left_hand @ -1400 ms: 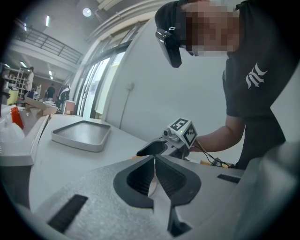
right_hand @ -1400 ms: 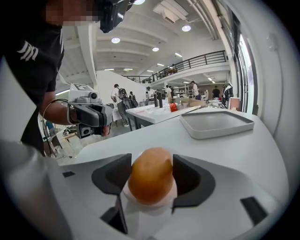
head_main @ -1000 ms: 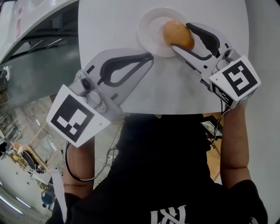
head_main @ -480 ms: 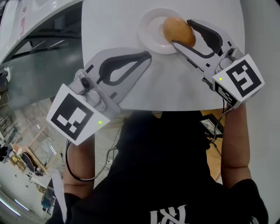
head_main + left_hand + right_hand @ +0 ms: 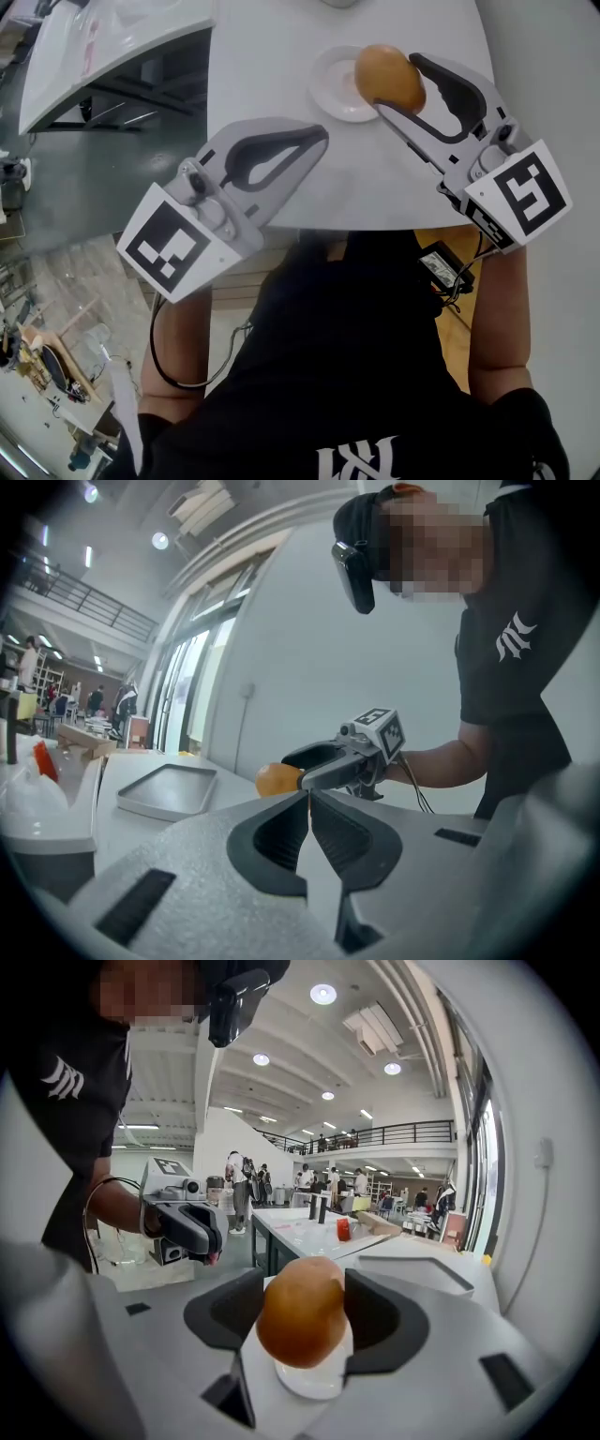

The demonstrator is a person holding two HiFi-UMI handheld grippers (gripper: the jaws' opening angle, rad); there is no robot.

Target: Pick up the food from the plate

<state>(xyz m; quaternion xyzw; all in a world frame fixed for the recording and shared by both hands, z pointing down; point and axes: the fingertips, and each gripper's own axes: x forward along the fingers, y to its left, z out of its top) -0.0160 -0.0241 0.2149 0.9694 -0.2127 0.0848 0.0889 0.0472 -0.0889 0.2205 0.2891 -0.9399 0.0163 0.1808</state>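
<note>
Food: a round, golden-brown bun (image 5: 389, 78), up off the table and gripped on both sides. From above it overlaps the right edge of the plate.
Plate: a small white plate (image 5: 330, 89), empty, on the far part of the table. In the right gripper view it sits just under the bun's lower end. I cannot tell whether the two touch.
Right gripper: the right gripper (image 5: 396, 82) has its jaws spread fairly wide and pressed against the bun's two flanks. Its dark pads hug the bun's curve.
Left gripper: the left gripper (image 5: 319, 136) has its jaws brought together, tips touching, with nothing between them. It hangs over the table to the left of the plate, near it but apart, and points toward the bun.
Marker cubes: each gripper carries one at its rear end, black squares on white, toward the person.
Table: a white table (image 5: 281, 56) with a rounded near edge, and the person stands against that edge.
Tray: a shallow grey tray (image 5: 164, 789) lies flat further along the tabletop, well apart from the plate.
Person: wears a black shirt (image 5: 356, 375), with bare forearms behind both grippers.
Cable: a thin dark cable (image 5: 459, 281) hangs below the right gripper.
</note>
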